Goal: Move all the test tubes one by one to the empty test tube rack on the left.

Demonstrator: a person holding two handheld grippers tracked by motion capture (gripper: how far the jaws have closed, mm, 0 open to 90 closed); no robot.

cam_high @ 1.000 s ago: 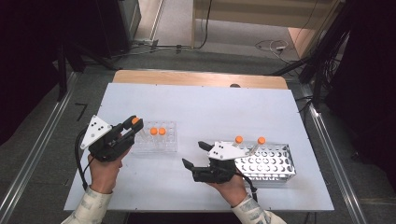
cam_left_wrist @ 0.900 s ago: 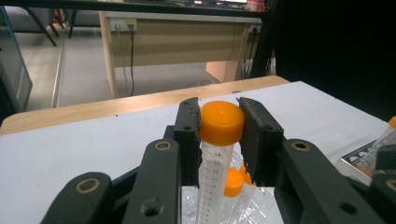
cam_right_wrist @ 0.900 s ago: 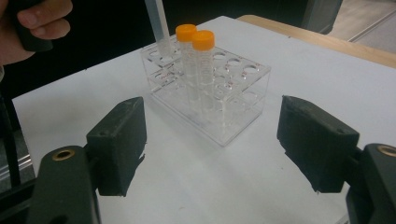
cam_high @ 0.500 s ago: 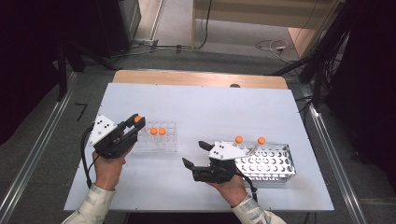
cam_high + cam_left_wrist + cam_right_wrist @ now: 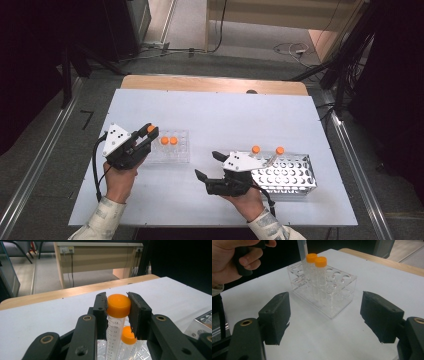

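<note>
- A white table (image 5: 215, 120) carries everything; a wooden strip runs along its far edge.
- A metal rack (image 5: 287, 172) sits near the right edge, toward the near side, with two orange-capped tubes (image 5: 256, 150) standing at its far side.
- A clear rack (image 5: 172, 150) stands left of the middle and holds two more capped tubes (image 5: 321, 277).
- The right gripper (image 5: 209, 166) lies low between the two racks, jaws spread wide with nothing between them, pointing at the clear rack.
- The left gripper (image 5: 148, 134) is held at the clear rack's left end, jaws clamped on the orange cap of a tube (image 5: 117, 315) that hangs upright over the rack.
</note>
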